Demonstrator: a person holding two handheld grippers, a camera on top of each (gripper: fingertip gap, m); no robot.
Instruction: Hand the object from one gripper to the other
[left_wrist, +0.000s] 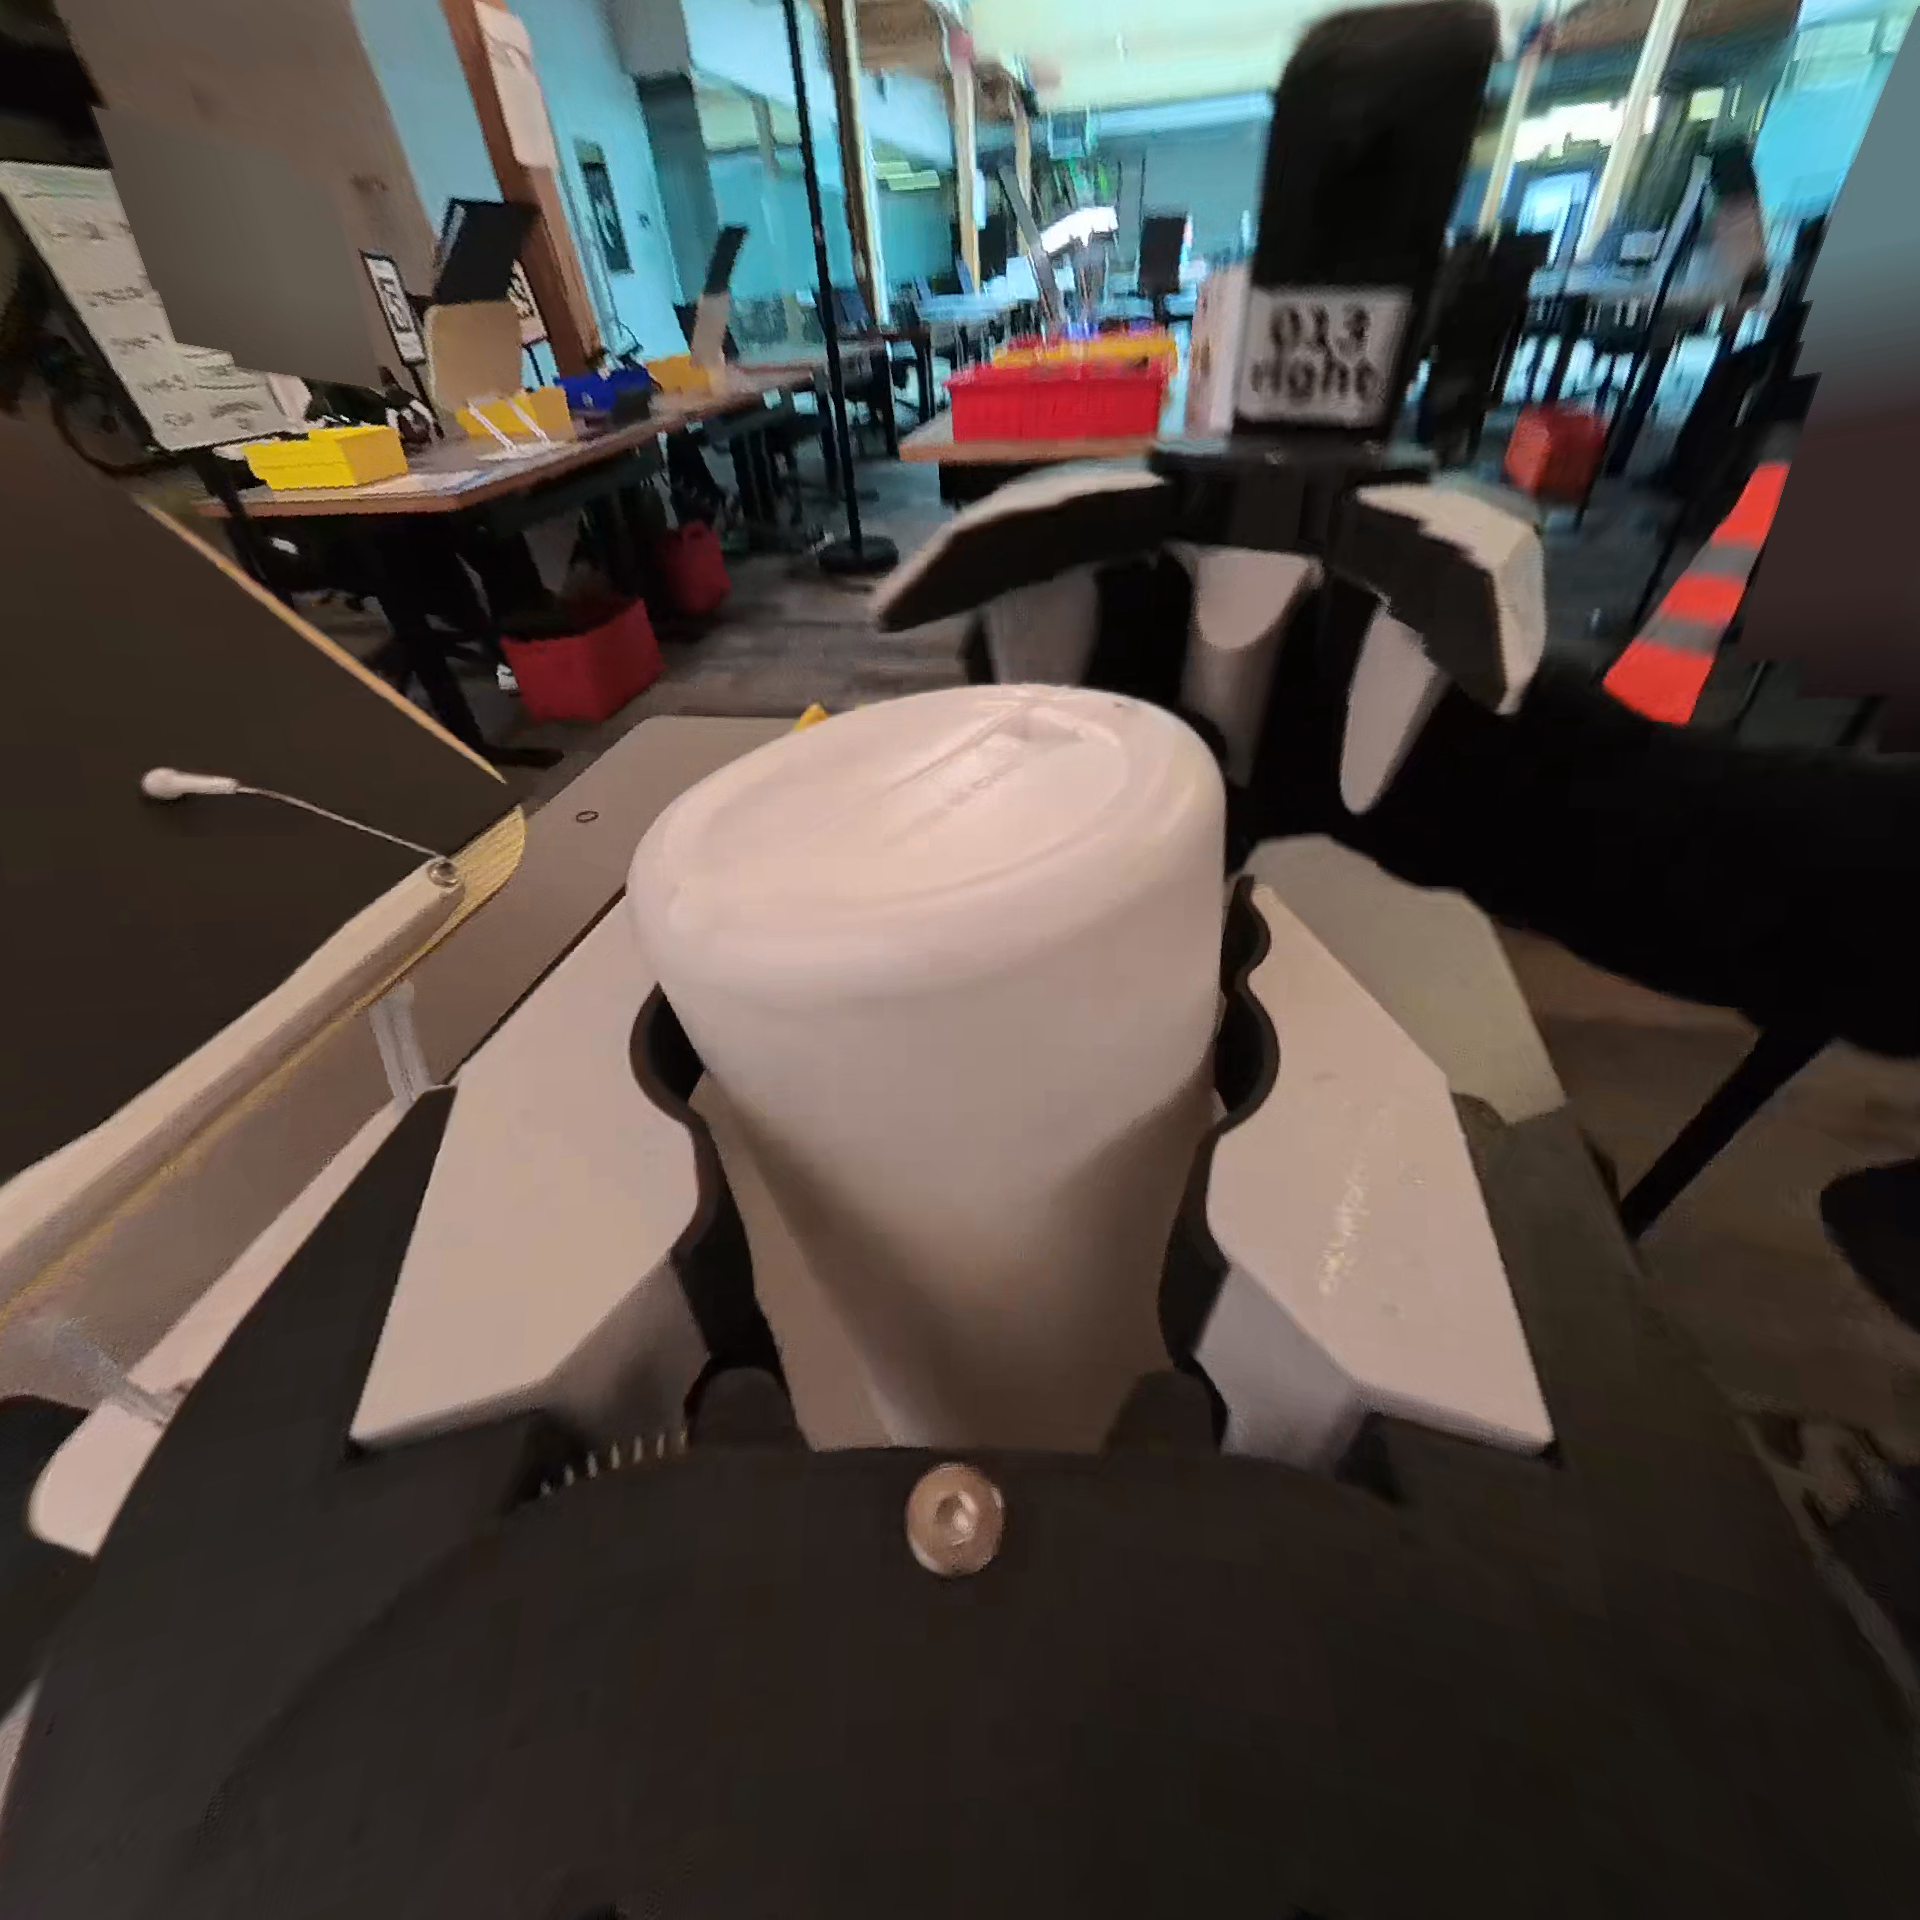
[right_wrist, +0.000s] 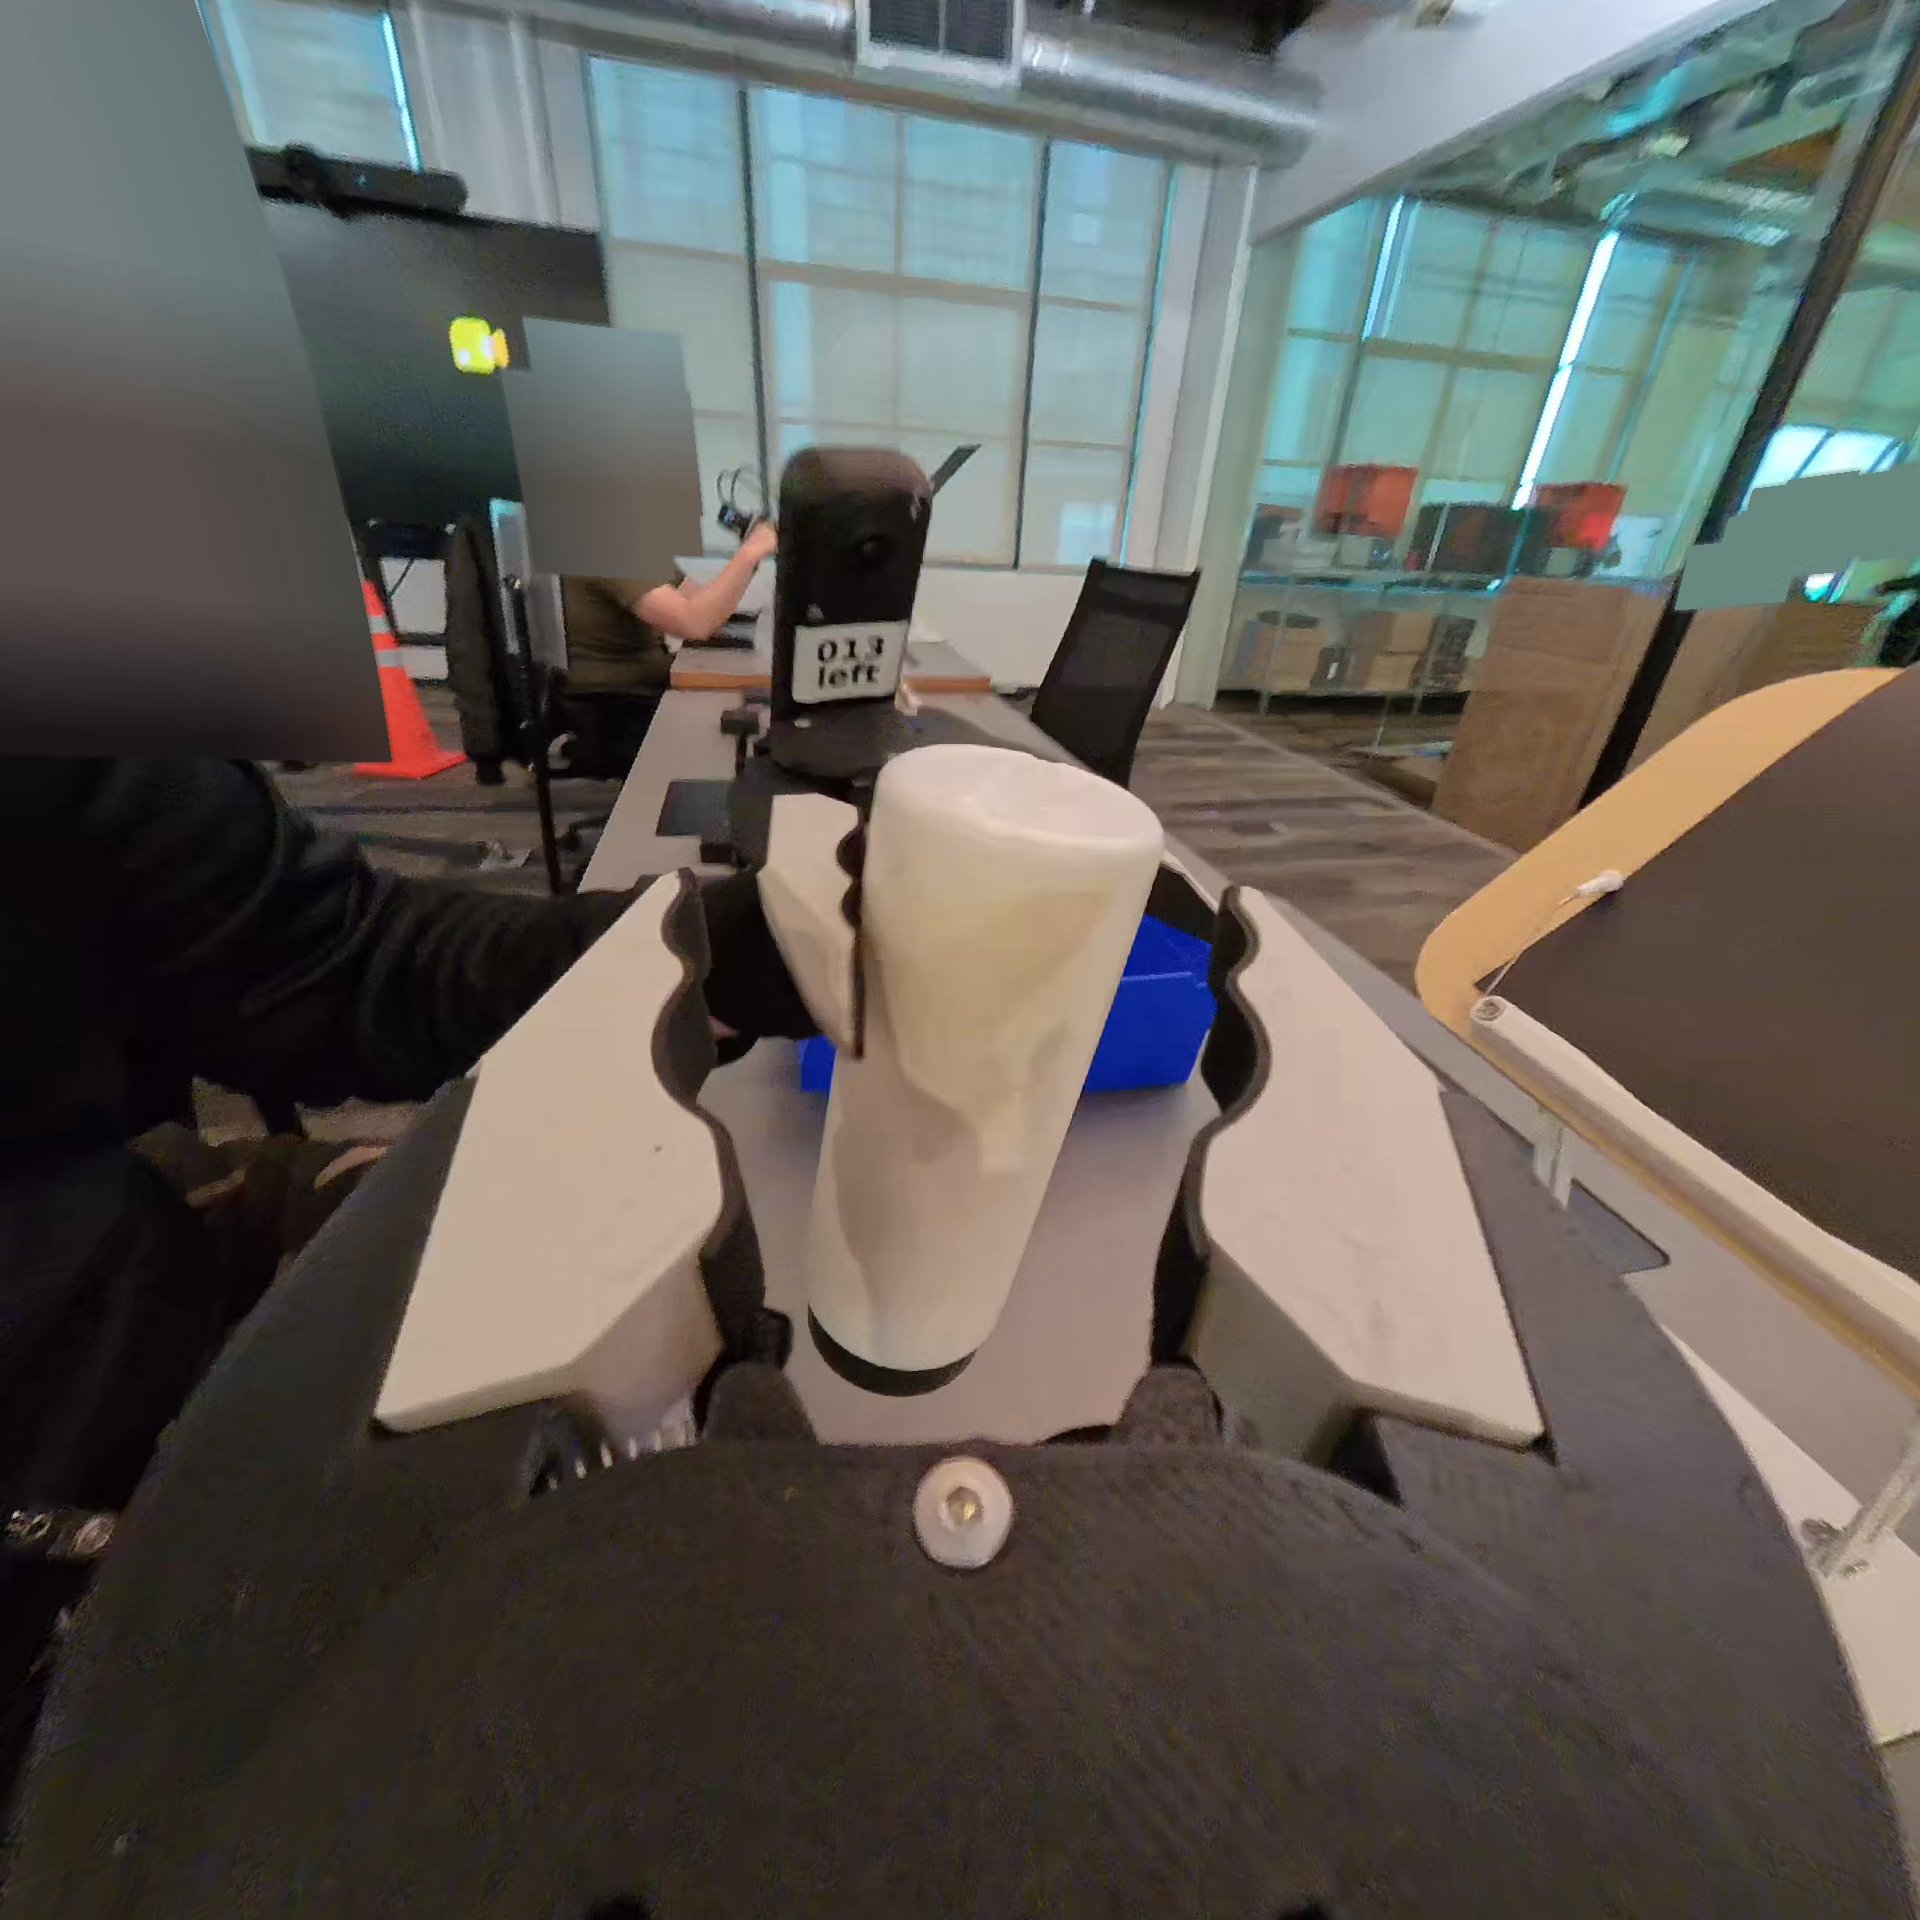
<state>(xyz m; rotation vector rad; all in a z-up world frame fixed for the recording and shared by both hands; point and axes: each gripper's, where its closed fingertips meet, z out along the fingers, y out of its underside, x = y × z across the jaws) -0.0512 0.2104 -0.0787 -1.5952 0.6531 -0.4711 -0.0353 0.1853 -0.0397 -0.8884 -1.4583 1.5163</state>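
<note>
White cylinder (left_wrist: 935, 997) clamped between left gripper (left_wrist: 951, 1039) fingers, lying lengthwise. Right gripper (right_wrist: 961, 1049) spread wide around it, untouching. Plain, matte, black-capped at one end.

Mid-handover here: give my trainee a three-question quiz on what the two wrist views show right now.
1. True or false: the left claw is shut on the white cylinder.
2. The right claw is: A) open around the cylinder, fingers apart from it; B) clamped on it; C) out of view.
3. Fill in: behind the cylinder in the right wrist view sits a ____ bin.

Key: 1 true; 2 A; 3 blue.
</note>
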